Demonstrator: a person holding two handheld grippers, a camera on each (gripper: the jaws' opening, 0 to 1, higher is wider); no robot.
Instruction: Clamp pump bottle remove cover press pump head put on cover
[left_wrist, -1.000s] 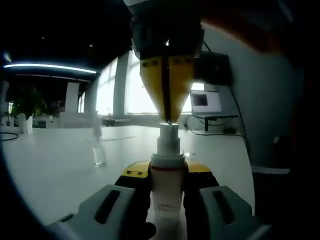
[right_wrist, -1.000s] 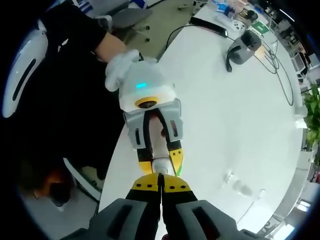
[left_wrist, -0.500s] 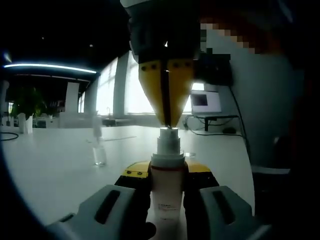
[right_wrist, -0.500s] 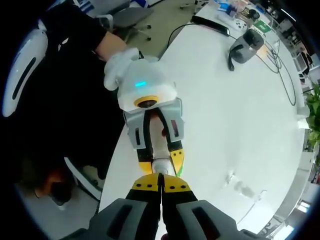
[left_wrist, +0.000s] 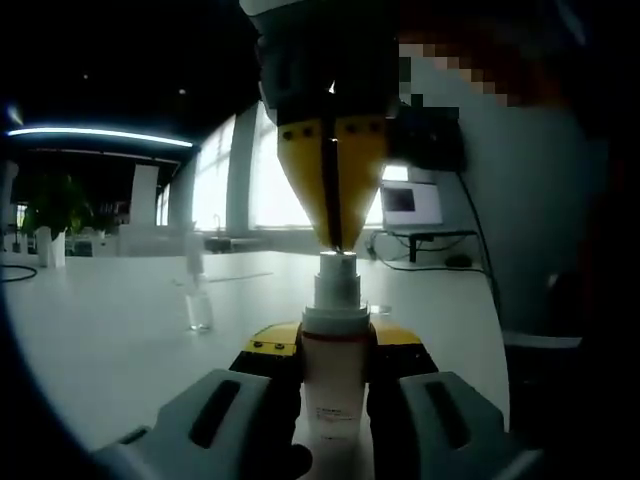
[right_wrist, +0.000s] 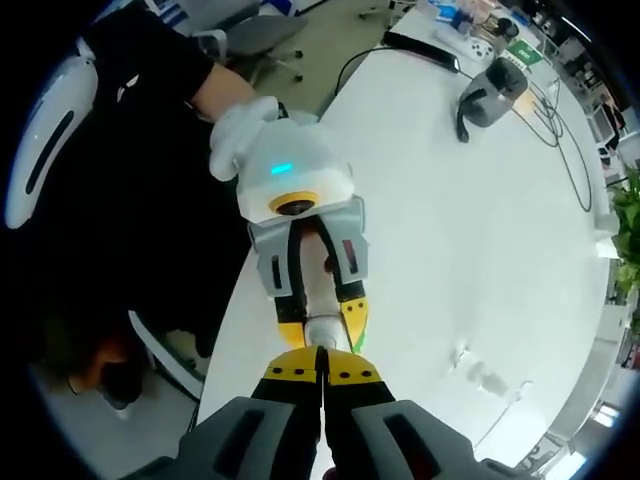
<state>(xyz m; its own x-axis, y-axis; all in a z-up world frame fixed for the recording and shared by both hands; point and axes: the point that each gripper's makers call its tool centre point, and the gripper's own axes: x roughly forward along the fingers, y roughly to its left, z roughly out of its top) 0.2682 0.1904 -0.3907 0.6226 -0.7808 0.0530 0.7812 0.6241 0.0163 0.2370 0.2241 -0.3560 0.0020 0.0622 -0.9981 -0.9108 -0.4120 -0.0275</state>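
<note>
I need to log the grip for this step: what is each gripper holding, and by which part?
The left gripper clamps the pump bottle by its body, below the collar. The right gripper is shut and holds nothing; its tips rest on the pump head.

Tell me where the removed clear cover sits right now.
In the left gripper view, the clear cover stands on the white table, left of the clamped pump bottle; in the right gripper view it lies right of the bottle.
</note>
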